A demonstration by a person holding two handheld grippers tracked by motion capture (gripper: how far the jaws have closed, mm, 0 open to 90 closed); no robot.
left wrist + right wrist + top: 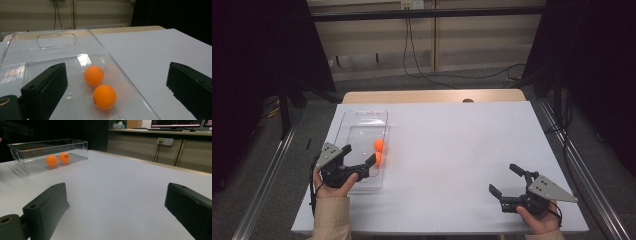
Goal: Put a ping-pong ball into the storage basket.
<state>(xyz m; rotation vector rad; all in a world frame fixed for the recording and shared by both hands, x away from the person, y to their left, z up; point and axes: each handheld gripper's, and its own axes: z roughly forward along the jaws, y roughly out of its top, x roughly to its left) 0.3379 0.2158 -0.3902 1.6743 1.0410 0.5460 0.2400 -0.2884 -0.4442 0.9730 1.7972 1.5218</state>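
2 orange balls [378, 151] in clear tray [362, 119], long axis near-to-far | both hand-held grippers released

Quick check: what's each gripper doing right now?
Left gripper: open, holding nothing, over the clear tray near two orange balls.
Right gripper: open, empty.

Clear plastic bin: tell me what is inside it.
Two orange balls lie on the floor of the clear plastic bin, near its right wall. The left tool hangs open over the near end, hiding part of the floor there.
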